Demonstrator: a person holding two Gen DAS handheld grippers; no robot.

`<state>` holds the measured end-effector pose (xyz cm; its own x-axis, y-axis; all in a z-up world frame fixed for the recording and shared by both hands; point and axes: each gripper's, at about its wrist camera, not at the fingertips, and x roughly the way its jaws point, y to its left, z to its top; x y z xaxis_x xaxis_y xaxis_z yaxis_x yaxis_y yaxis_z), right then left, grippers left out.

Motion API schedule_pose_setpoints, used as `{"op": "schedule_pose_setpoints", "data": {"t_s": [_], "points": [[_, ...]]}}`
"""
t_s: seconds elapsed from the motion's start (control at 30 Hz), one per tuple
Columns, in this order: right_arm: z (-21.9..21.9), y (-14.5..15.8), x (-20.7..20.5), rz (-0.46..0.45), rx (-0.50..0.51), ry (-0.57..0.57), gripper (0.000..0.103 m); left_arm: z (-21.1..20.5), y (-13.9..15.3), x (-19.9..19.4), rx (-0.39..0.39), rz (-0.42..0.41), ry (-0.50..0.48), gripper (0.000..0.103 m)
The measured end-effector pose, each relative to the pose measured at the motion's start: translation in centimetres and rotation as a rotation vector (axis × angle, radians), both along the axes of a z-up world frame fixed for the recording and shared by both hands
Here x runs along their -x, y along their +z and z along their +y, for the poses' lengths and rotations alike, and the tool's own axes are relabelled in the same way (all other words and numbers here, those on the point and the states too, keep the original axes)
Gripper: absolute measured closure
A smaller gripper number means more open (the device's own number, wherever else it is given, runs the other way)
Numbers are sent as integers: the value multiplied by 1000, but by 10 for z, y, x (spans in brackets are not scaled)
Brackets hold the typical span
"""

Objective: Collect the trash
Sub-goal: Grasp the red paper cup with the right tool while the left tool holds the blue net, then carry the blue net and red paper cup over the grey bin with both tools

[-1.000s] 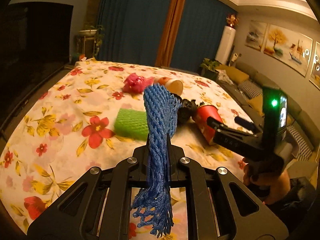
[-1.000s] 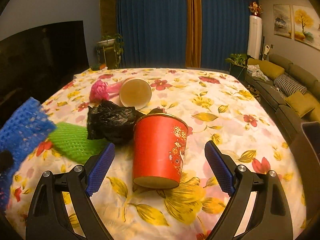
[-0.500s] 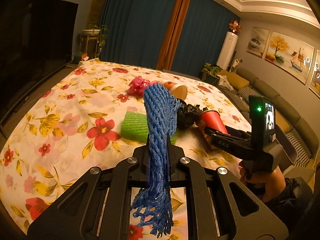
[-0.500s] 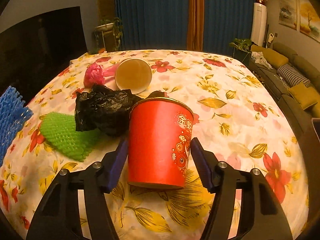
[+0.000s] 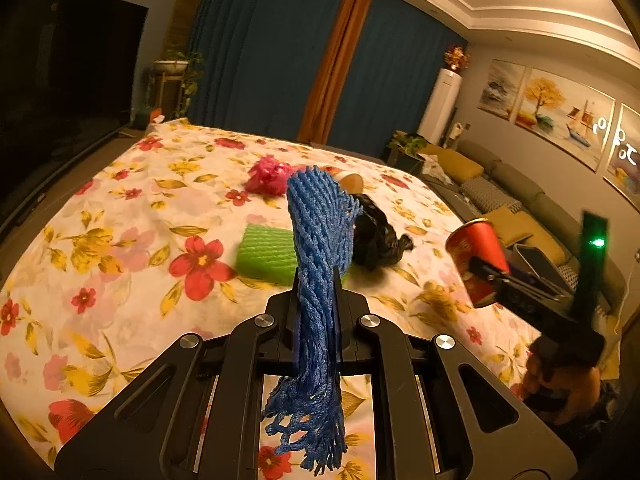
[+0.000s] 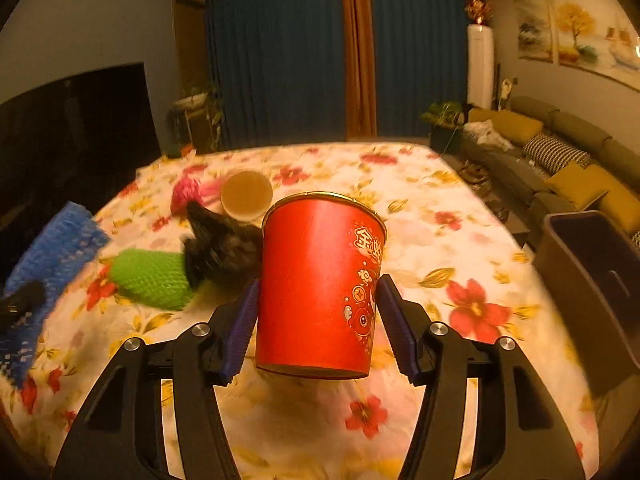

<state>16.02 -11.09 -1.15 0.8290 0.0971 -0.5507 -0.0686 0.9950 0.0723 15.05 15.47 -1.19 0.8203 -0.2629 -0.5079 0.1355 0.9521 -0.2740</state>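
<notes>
My right tongs [image 6: 316, 320] are closing on the red cup [image 6: 320, 280], pads against both sides; gold characters mark it, only 金 readable. My left tongs [image 5: 316, 304] clench blue netting [image 5: 320, 240]. Beyond lie green netting [image 5: 268, 248], a black bag [image 5: 372, 240].

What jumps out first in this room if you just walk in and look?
A big red paper cup, clamped between the right gripper pads, lifted off the flowered tablecloth. Beside it, a blue foam net stands up from the shut left gripper, with a green foam net lying behind it.
</notes>
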Motion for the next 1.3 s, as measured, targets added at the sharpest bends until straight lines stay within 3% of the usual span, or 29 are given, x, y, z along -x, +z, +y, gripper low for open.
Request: {"op": "schedule_pose_setpoints", "data": {"t_s": [0.57,1.3], "points": [[-22,42,67,-147,-24,-84,45,-53,28,-3,-23,-58,-157,93],[-187,68,105,-256,-15,-237,45,-251,61,-4,-53,-139,-308,93]]}}
